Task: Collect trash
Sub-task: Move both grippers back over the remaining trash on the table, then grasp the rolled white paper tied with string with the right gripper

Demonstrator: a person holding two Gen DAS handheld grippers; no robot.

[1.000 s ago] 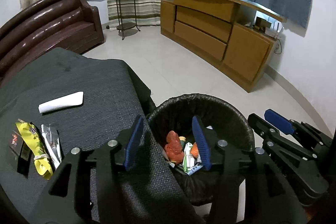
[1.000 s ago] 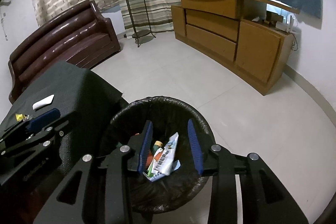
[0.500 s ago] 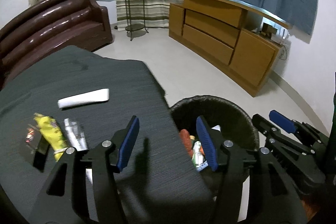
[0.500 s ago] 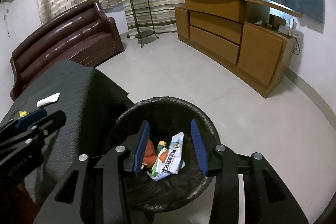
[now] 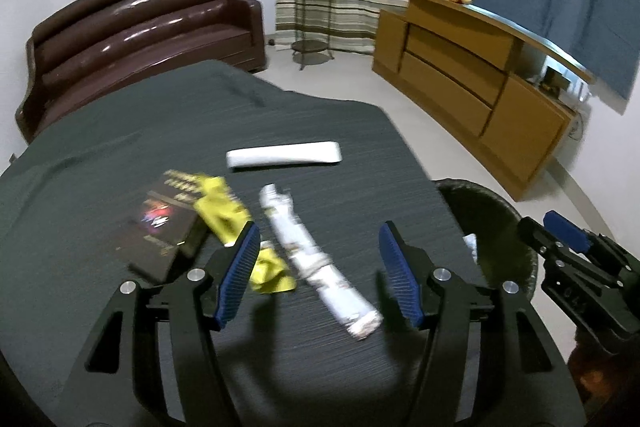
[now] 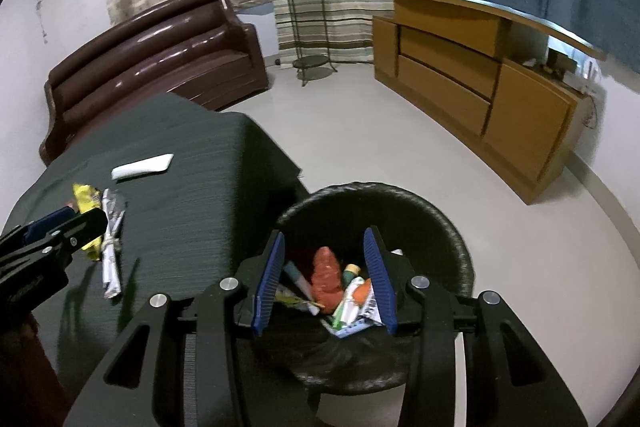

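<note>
A dark-clothed table (image 5: 120, 147) carries a silver wrapper (image 5: 316, 259), a yellow wrapper (image 5: 224, 211), a dark packet (image 5: 164, 227) and a white folded paper (image 5: 284, 155). My left gripper (image 5: 318, 239) hangs over the silver wrapper with its jaws opening. Nothing is pressed between them. A black bin (image 6: 440, 227) stands at the table's right edge, holding an orange-red wrapper (image 6: 326, 275) and other packets. My right gripper (image 6: 325, 233) hovers above the bin, open with nothing in it. The right wrist view also shows the silver wrapper (image 6: 110, 247) and the left gripper (image 6: 60, 227).
A brown leather sofa (image 5: 140, 27) stands behind the table. A wooden cabinet (image 5: 480, 87) lines the right wall, and a metal plant stand (image 5: 312, 7) is by the striped curtain. Bare floor (image 6: 380, 147) lies between the bin and the cabinet.
My left gripper has swung left from above the bin to above the wrappers on the table, and its jaws have widened. The right gripper has stayed over the bin, shifting slightly.
</note>
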